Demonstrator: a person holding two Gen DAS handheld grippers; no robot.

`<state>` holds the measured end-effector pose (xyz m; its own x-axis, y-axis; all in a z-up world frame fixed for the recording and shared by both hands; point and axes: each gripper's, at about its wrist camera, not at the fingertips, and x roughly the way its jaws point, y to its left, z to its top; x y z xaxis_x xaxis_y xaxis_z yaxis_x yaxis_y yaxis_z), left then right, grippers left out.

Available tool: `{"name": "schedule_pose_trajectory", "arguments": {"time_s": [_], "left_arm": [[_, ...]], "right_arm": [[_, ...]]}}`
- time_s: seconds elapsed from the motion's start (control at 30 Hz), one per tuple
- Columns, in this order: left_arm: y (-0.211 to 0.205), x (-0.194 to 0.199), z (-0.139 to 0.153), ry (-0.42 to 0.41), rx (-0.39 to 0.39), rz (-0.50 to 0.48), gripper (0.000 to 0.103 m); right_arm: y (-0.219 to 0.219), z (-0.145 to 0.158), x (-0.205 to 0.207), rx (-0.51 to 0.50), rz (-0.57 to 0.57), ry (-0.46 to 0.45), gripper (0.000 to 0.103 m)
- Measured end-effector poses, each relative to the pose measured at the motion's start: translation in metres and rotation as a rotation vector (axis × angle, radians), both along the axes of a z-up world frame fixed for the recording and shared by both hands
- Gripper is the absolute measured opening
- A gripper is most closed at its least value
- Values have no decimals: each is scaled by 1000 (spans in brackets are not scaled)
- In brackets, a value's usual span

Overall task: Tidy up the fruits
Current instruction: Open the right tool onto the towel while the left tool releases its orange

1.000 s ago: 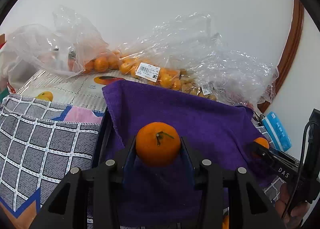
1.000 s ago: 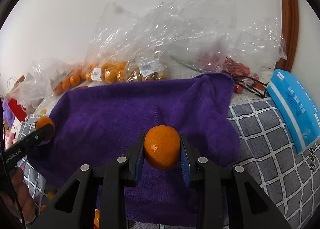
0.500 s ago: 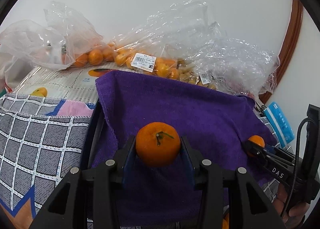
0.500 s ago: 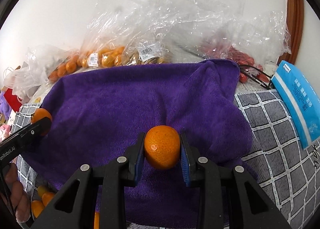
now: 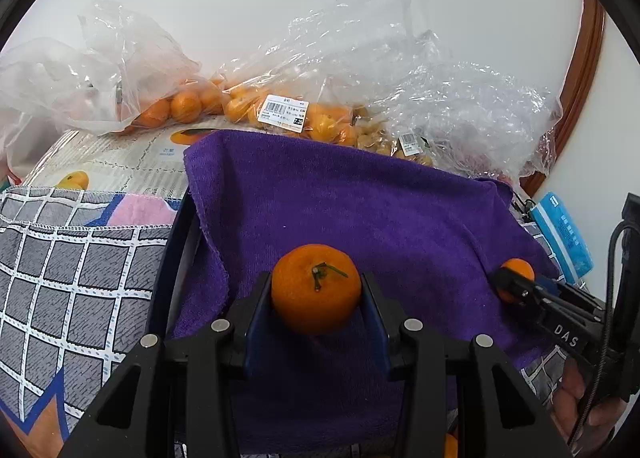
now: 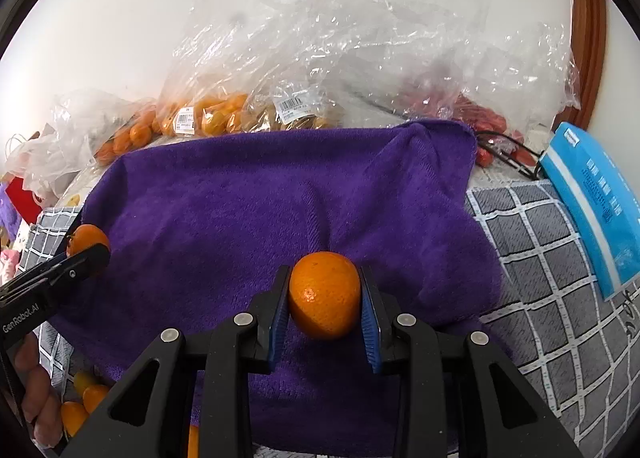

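My left gripper [image 5: 316, 290] is shut on an orange mandarin [image 5: 316, 288] with a short green stem, held over a purple towel [image 5: 360, 214]. My right gripper [image 6: 325, 296] is shut on a second mandarin [image 6: 325, 294] over the same towel [image 6: 248, 210]. The right gripper with its mandarin [image 5: 516, 278] also shows at the right edge of the left wrist view. The left gripper with its mandarin [image 6: 86, 240] shows at the left edge of the right wrist view.
Clear plastic bags of mandarins [image 5: 280, 114] and other fruit [image 6: 224, 114] lie along the wall behind the towel. A blue packet [image 6: 592, 202] lies on the grey checked cloth [image 6: 540, 258] at right. Loose mandarins [image 6: 80, 398] lie low at left.
Both grippers have moved forward and a little lower over the purple towel, each still holding its mandarin. The bags at the back look nearer.
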<state>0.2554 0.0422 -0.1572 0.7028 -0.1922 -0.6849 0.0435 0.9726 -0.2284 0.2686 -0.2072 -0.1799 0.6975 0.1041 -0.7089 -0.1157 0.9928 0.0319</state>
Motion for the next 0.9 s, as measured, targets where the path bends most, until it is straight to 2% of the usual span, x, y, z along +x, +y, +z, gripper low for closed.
{"name": "schedule_pose_trajectory", "arguments": {"time_s": [0.23, 0.67, 0.9], "left_arm": [[-1, 0, -1, 5, 3, -2, 41], [1, -4, 5, -27, -12, 7, 44], [9, -17, 16, -107, -66, 37, 44]], "right_arm": [[-12, 10, -4, 43, -35, -42, 47], [-14, 19, -11, 52, -52, -96, 51], [-19, 30, -21, 29, -94, -182, 51]]}}
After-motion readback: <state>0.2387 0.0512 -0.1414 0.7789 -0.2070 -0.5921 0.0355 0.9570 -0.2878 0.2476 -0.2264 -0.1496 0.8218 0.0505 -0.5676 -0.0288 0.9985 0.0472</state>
